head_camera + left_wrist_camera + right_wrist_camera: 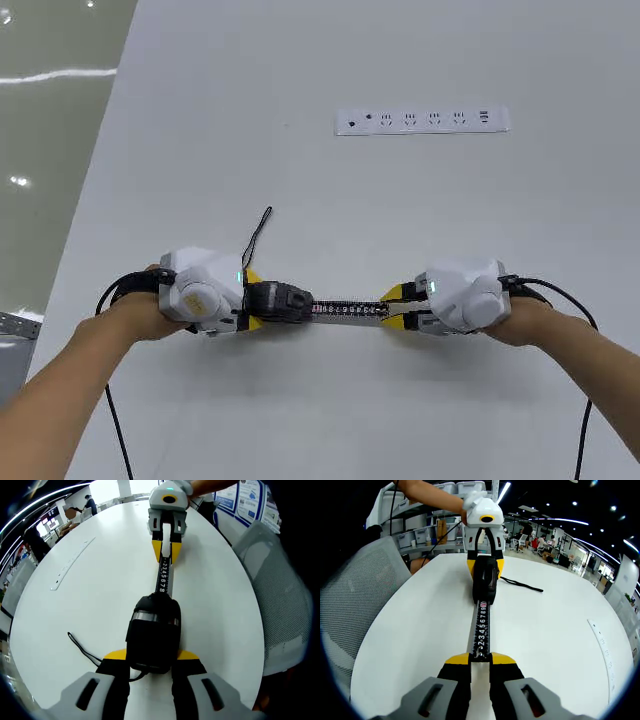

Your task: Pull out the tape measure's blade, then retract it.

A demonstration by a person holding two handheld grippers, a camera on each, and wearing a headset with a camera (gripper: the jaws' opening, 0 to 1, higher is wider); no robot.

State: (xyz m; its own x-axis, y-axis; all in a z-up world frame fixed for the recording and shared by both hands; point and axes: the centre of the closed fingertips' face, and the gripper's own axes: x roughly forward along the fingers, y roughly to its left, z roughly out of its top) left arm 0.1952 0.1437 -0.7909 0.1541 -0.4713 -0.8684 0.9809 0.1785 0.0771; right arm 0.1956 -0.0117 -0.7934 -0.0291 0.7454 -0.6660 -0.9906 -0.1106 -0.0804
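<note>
Head view places the tape measure point(280, 301) low on the white surface point(300, 180), lying across in front of me between the two tools and well apart from the power strip point(422, 120) further back. I read the left tool point(152, 655) as pinching the black case point(154, 632): in the left gripper view its yellow-tipped jaws bear on the two flanks of the case, which sits between them with its mouth pointing away. I read the right tool point(480, 659) as pressed together on the free end of the blade point(481, 625): in the right gripper view the jaws meet over the tip and the printed strip runs straight from them to the case. A thin black cord point(258, 235) trails from the case across the surface behind the left tool. Only a short run of blade is out, showing the first printed figures, and it lies straight and flat, close to the surface. My judgement is that the pull-out step is in hand and at an early stage; retraction is not yet due. The next move calls for a firm hold on the case by the left tool while the right tool draws away along the blade's own line, without twist or lift, so the strip does not kink or slip from the jaws. For the return I would guide the tip back to the mouth of the case under control, not release it to the spring.
</note>
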